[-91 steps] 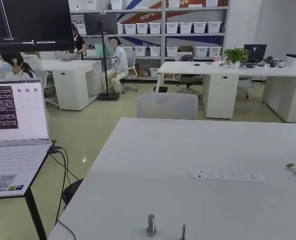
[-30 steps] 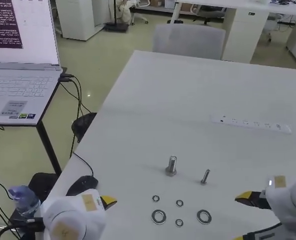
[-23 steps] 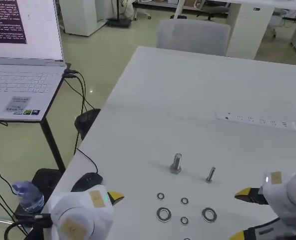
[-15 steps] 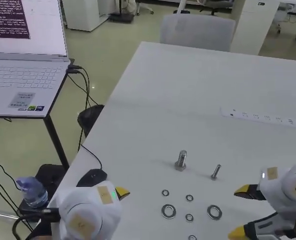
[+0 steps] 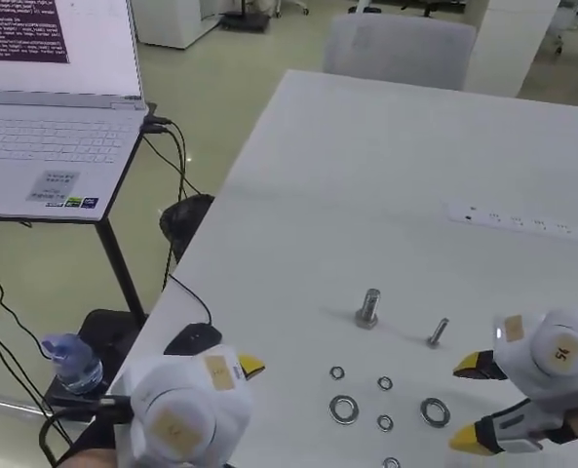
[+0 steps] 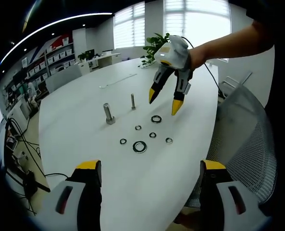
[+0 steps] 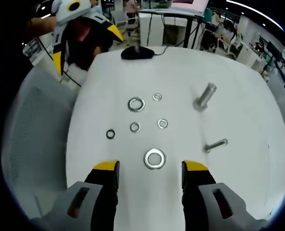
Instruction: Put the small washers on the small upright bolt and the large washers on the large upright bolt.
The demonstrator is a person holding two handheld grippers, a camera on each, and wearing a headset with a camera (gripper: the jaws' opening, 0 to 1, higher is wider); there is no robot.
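Right tongs (image 7: 150, 169) wide open, empty, big washer (image 7: 154, 159) dead ahead: drop straight, pinch rim edges. Left tongs (image 6: 150, 165) open, empty.

Head view: the left gripper (image 5: 232, 400) has its own body over one jaw, one yellow tip pokes out, and the housing is cut at the bottom edge. There the lowest washer (image 5: 392, 463) is clipped, size unclear. The right gripper (image 5: 464, 406) runs off the right edge. The power strip (image 5: 527, 223) and laptop (image 5: 45, 127) are cropped.
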